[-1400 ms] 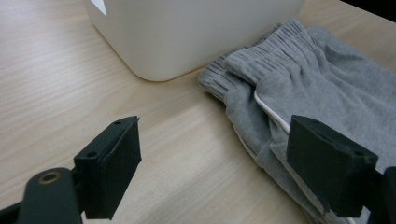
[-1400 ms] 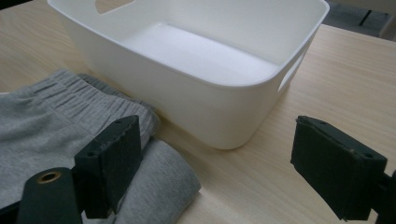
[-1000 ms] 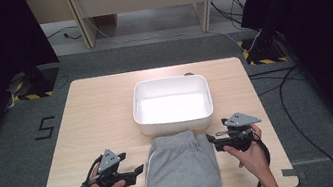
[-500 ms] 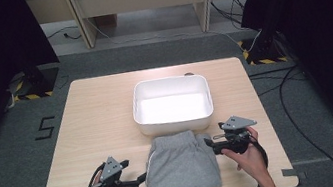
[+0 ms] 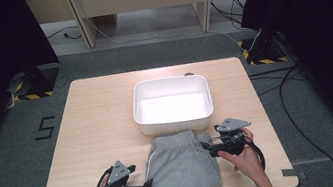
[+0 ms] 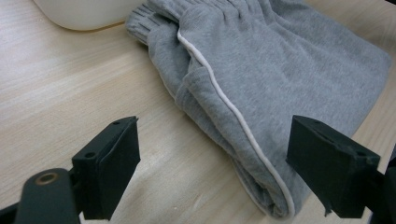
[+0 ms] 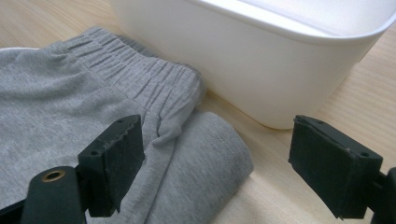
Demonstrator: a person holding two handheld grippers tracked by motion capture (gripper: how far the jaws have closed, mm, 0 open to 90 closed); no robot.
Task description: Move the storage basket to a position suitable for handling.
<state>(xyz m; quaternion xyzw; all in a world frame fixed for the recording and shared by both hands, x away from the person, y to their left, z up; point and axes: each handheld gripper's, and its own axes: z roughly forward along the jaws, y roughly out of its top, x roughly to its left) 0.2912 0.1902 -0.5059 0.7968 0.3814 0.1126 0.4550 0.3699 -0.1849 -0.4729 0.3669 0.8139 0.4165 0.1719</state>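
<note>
Folded grey shorts point(image 5: 181, 163) lie between the left gripper point(image 5: 147, 183) and right gripper point(image 5: 206, 144), just short of the white bin point(image 5: 172, 103), both sets of jaws spread wide and empty, seemingly poised to pinch opposite edges.

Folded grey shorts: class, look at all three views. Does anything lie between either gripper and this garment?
Nothing visible does. The left gripper, jaws open, faces the folded grey shorts at their near left corner across bare table. The right gripper, also open, is at their waistband corner. The white tub sits behind.
</note>
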